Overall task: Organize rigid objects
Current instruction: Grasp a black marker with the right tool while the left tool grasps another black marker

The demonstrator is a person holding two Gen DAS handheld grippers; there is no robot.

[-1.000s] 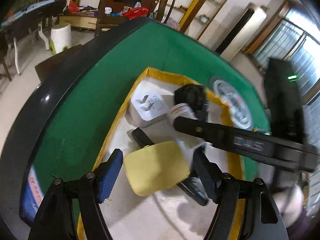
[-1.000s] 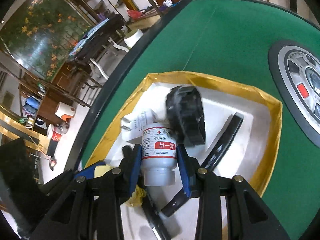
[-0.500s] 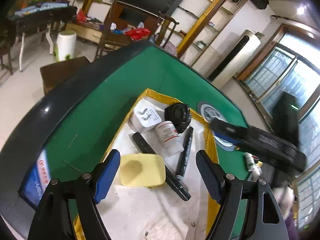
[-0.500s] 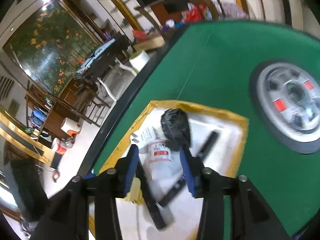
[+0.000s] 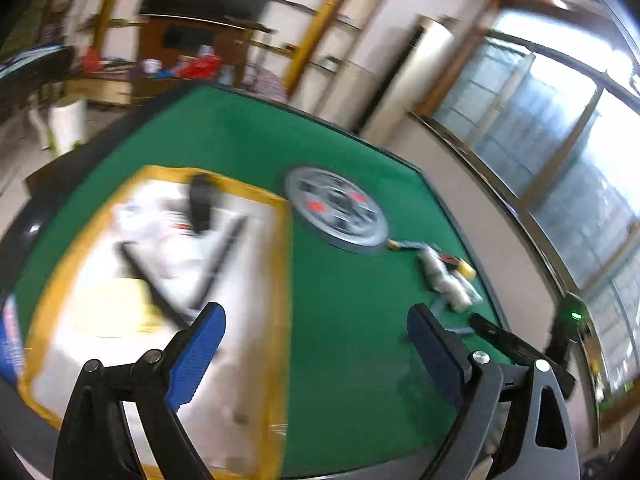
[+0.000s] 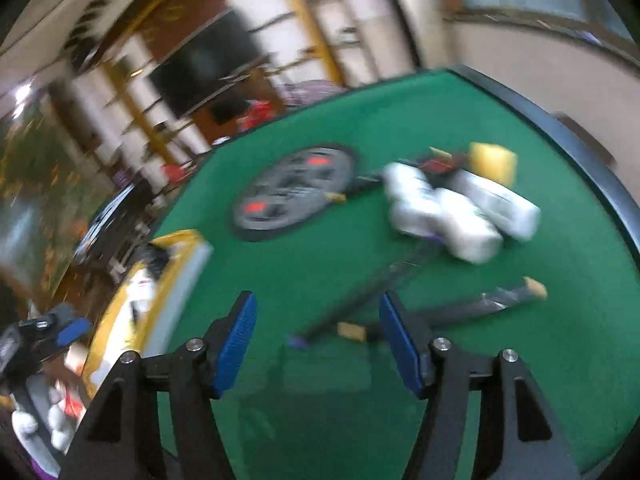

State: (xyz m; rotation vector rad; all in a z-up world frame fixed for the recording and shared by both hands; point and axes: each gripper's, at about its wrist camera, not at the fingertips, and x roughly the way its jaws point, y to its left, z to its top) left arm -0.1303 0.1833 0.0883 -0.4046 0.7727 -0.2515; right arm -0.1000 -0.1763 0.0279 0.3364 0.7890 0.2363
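Both views are motion-blurred. A yellow-rimmed white tray on the green table holds a yellow sponge, a white bottle, a black object and dark pens. My left gripper is open and empty above the tray's right rim. My right gripper is open and empty over the green felt. Ahead of it lie several white bottles, a yellow sponge and dark pens. The tray also shows at the left of the right wrist view.
A round grey disc with red marks is set in the table middle; it also shows in the right wrist view. The table's dark edge runs along the right. Shelves, chairs and windows stand beyond the table.
Both grippers have pulled back from the tray and swung right. The right gripper has let go of the white bottle, which now lies in the tray, and faces the loose pile.
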